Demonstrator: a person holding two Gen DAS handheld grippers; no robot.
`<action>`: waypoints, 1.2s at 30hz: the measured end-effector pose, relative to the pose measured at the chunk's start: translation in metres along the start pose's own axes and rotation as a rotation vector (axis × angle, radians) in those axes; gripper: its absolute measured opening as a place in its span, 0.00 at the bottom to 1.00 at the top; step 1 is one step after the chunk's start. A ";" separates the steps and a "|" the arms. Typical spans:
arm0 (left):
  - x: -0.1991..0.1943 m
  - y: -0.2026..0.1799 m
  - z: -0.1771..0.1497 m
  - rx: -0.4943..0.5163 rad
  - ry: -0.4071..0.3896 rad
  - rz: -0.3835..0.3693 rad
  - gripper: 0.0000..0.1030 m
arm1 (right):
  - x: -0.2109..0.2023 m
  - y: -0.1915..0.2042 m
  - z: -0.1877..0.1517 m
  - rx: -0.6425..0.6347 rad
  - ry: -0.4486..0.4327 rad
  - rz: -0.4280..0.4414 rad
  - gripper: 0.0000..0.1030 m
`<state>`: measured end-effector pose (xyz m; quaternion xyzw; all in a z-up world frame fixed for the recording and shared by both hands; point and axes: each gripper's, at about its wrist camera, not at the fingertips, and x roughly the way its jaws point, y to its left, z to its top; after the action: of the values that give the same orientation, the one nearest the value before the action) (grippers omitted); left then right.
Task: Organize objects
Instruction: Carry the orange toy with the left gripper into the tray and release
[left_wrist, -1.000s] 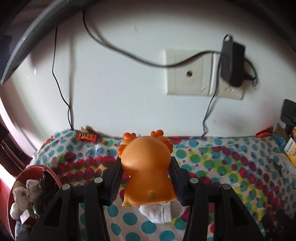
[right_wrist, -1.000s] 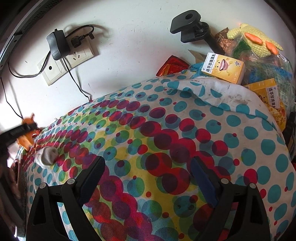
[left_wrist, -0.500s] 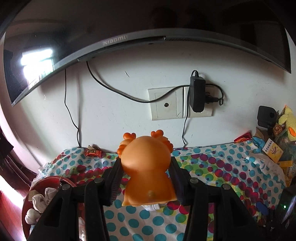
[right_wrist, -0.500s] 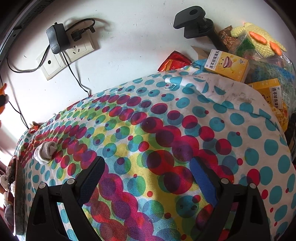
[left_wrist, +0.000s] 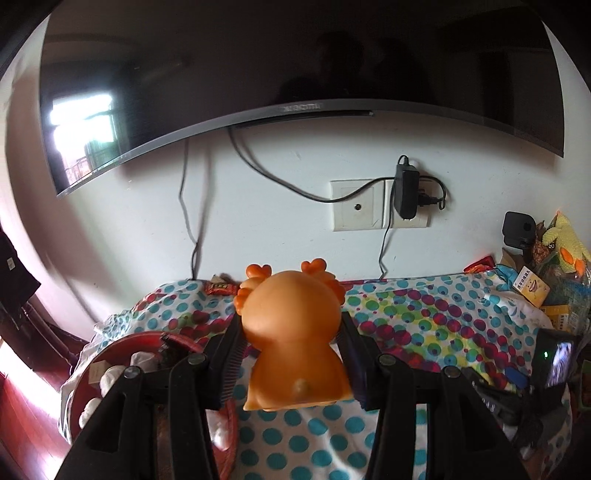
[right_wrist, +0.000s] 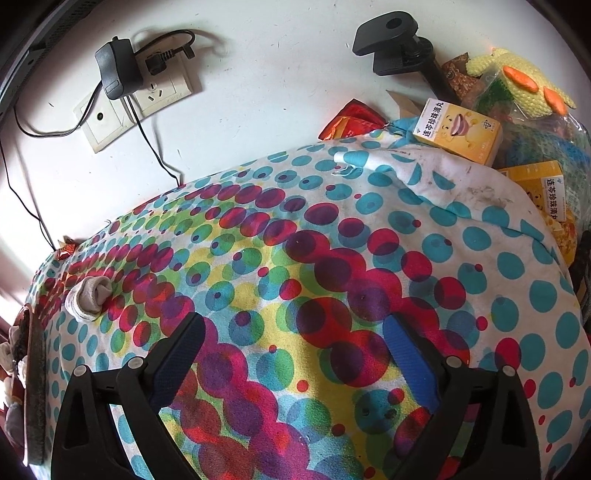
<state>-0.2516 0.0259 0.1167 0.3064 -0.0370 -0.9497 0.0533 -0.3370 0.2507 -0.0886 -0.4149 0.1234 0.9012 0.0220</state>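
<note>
My left gripper (left_wrist: 290, 328) is shut on an orange toy figure (left_wrist: 293, 332) with small antlers and holds it up above the polka-dot cloth (left_wrist: 424, 325). A red basket (left_wrist: 147, 341) with rolled socks sits low on the left, just beside the left finger. My right gripper (right_wrist: 293, 339) is open and empty, low over the middle of the cloth (right_wrist: 295, 258). A rolled grey-white sock (right_wrist: 88, 297) lies on the cloth to its far left, near the basket's rim (right_wrist: 35, 387).
A wall with sockets and a black adapter (right_wrist: 118, 72) stands behind. Yellow boxes (right_wrist: 458, 131), a knitted yellow toy (right_wrist: 517, 81), a red packet (right_wrist: 351, 120) and a black camera mount (right_wrist: 395, 48) crowd the right. A TV (left_wrist: 295, 66) hangs above.
My left gripper has lifted and drawn back with the orange toy, so the TV and basket come into view. The right gripper has barely moved.
</note>
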 end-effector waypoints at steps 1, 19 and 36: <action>-0.006 0.009 -0.003 -0.010 0.001 -0.003 0.48 | 0.000 0.000 0.000 0.001 0.000 0.000 0.95; -0.063 0.178 -0.095 -0.128 0.121 0.104 0.48 | 0.000 0.002 0.002 -0.005 0.003 0.023 0.97; -0.005 0.185 -0.180 -0.171 0.272 0.105 0.48 | 0.000 0.002 0.002 -0.006 0.004 0.028 0.98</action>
<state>-0.1273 -0.1638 -0.0072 0.4242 0.0357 -0.8950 0.1333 -0.3387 0.2494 -0.0866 -0.4149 0.1263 0.9010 0.0079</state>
